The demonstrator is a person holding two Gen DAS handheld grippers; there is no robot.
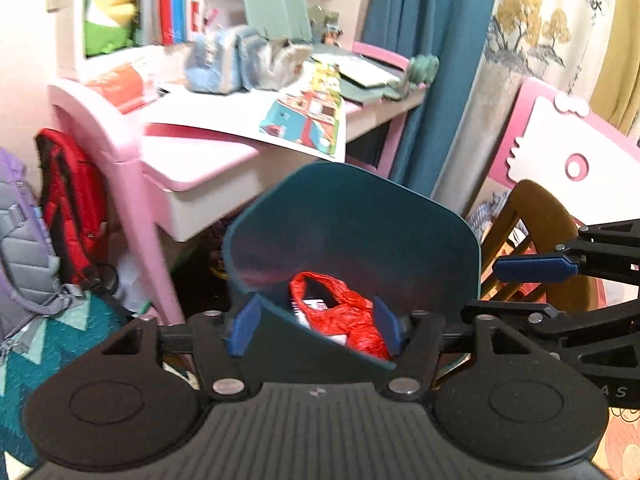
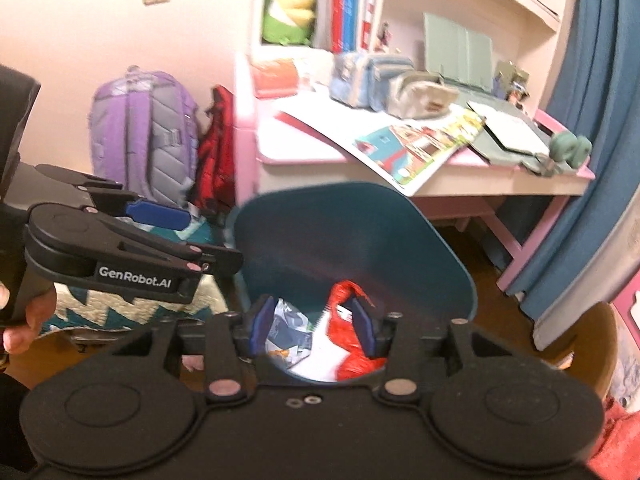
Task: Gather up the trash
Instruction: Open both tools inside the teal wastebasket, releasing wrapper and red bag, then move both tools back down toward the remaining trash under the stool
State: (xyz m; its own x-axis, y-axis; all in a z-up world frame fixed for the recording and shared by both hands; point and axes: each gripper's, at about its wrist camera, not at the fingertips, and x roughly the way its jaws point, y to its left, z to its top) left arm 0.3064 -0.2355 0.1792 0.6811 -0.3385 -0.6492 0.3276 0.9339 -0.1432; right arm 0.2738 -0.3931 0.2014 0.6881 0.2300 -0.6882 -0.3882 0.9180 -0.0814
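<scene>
Both grippers, left (image 1: 316, 328) and right (image 2: 316, 330), are held unclenched and empty above the teal bin (image 1: 400, 216), where the red plastic bag (image 1: 352, 316) has been dropped.

Both grippers were the same build: matte black plastic, two big round discs at the back with a ribbed plate between them, silver rivets at the pivots, and blue pads on the fingers. The left gripper (image 1: 316, 326) showed up in the right wrist view with white "GenRobot.AI" lettering on its side and a flat blue fingertip. The right gripper (image 2: 314, 330) had two small screws in the middle of its plate. A bit of dark sleeve (image 2: 12, 412) sat by the left hand (image 2: 24, 320)
</scene>
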